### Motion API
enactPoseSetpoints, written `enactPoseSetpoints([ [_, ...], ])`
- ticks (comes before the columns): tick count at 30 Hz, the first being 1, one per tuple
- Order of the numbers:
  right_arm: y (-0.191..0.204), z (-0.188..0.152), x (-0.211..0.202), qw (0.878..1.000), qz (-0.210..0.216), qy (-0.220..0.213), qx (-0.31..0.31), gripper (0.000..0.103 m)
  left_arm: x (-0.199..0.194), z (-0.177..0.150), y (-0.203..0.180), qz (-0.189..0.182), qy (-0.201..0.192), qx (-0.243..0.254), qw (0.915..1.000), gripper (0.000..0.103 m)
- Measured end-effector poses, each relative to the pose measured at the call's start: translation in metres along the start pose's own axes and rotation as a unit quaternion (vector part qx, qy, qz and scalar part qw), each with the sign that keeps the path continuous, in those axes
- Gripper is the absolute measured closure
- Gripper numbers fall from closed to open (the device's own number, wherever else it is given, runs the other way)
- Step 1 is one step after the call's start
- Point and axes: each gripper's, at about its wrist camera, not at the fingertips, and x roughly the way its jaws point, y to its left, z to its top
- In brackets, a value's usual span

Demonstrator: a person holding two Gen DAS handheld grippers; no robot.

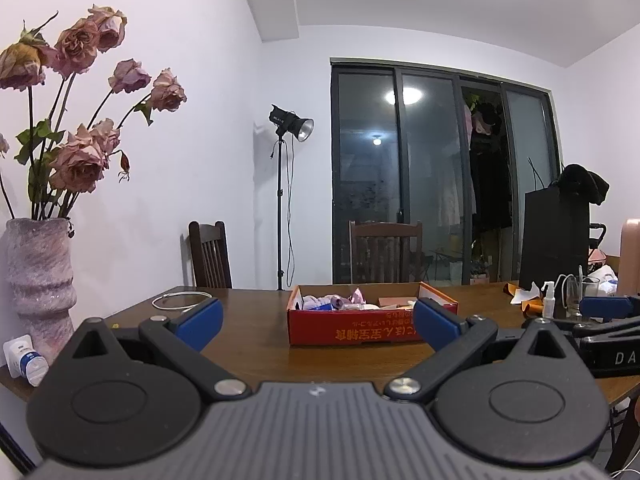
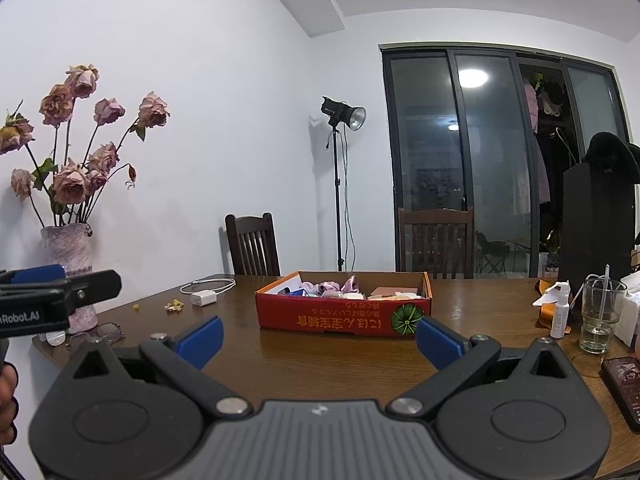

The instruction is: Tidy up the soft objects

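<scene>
A shallow red cardboard box (image 1: 352, 330) (image 2: 332, 318) sits in the middle of the wooden table. Inside it lie soft pink and lilac cloth pieces (image 1: 332, 302) (image 2: 328, 287) beside pale flat items. My left gripper (image 1: 318, 322) hovers open just in front of the box, its blue pads spread wide with nothing between them. My right gripper (image 2: 320, 340) is also open and empty, a little farther back from the box. From the left wrist view, the right gripper's side shows at the far right edge (image 1: 608, 308); the left gripper's side appears at the far left of the right wrist view (image 2: 48, 292).
A pink vase of dried roses (image 1: 40, 276) (image 2: 70, 264) stands at the table's left end, with glasses (image 2: 106, 332), a white charger and cable (image 2: 204, 296) nearby. At the right are a spray bottle (image 2: 560, 312), a glass (image 2: 600, 312), tissues and a phone (image 2: 626, 384). Two chairs stand behind.
</scene>
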Motion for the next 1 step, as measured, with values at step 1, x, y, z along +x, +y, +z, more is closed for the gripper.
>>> enactPoseSetpoints([
  [1,-0.0001,-0.0002,0.0002,1.0,-0.001,0.0,0.001,0.0,0.0003,-0.0002,-0.0002,-0.003,0.001,0.001,1.0,0.0],
])
